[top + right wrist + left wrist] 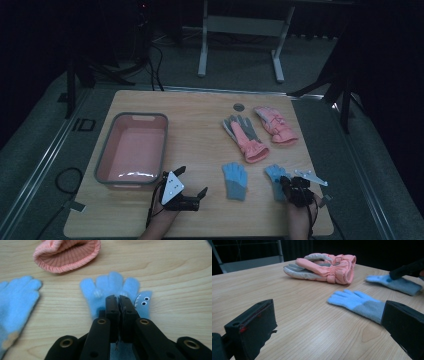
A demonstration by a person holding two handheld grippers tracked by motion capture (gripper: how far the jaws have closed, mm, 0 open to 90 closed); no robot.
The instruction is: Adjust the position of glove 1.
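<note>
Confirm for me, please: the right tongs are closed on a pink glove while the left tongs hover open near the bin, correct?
Not quite: the right tongs are closed on a blue glove, as the right gripper view shows. The left tongs are indeed open, beside the bin.

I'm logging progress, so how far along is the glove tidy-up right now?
Nothing looks done: the pink bin is empty. In hand: the right tool is shut on a blue glove. Left: the other blue glove and both pink gloves on the table; the left tool is open.
</note>
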